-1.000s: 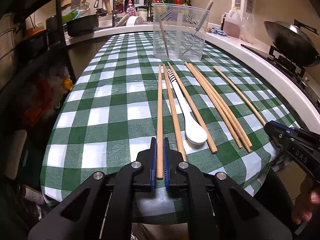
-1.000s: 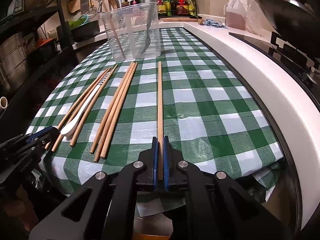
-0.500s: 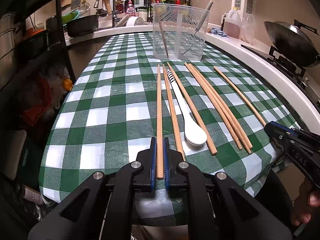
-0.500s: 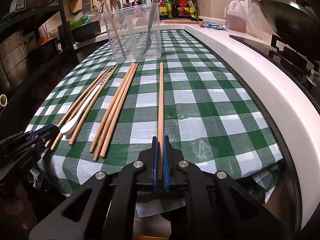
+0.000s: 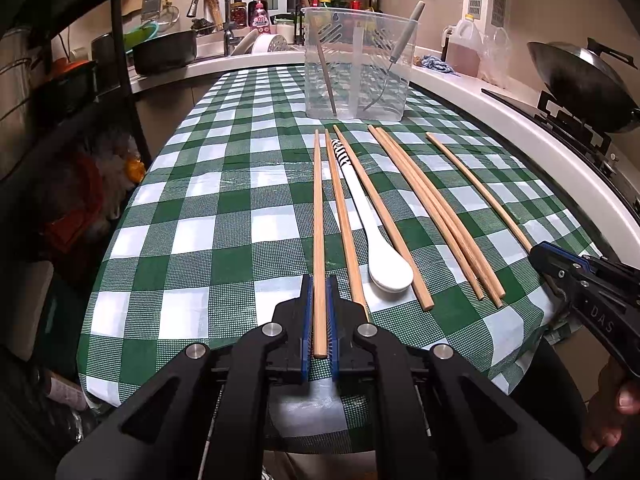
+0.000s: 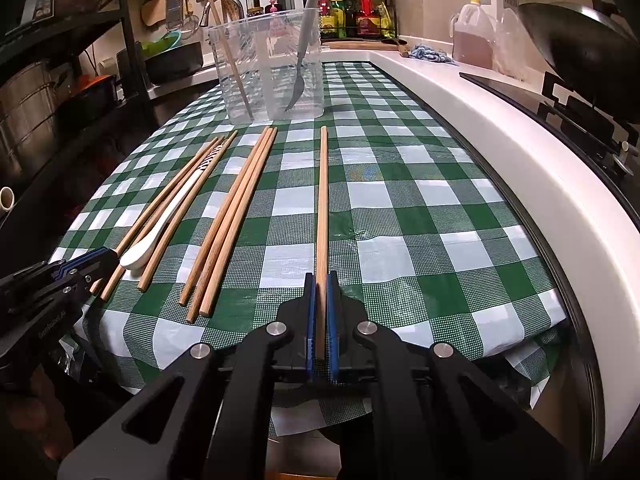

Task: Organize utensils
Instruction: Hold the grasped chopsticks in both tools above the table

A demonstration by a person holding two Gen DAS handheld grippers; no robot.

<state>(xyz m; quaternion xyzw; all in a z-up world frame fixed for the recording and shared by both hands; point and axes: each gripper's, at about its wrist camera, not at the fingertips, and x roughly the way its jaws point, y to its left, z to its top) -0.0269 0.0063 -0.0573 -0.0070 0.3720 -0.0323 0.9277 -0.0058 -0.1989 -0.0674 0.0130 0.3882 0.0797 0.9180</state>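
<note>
While both claws sit low at the near edge of the counter, I have each one pinching a chopstick. My left claw [image 5: 319, 312] is pressed together on the near end of the leftmost chopstick [image 5: 317, 216], and my right claw [image 6: 321, 312] is clamped the same way on the lone chopstick [image 6: 322, 200] at the far right of the row. Both sticks lie flat and point away toward the clear plastic bin [image 5: 357, 64].

I judge these sticks light, stiff and thin, so an end grip leaves a long lever; they could swing or pivot between the pads when lifted. A hold nearer the middle would be steadier, though the end grip suits dropping them tip-first into the bin.

Between my two sticks lie more chopsticks and a white spoon [image 5: 376, 232] with a striped handle, its bowl toward me. The spoon looks smooth and likely slippery.

The bin already holds one stick in its left compartment and a fork [image 5: 394, 60] in its right. The counter wears a green-and-white checked cloth [image 5: 200, 240], glossy and slightly wrinkled. Around it is a kitchen: sink and faucet behind, a wok [image 5: 580, 80] on the stove to the right.
</note>
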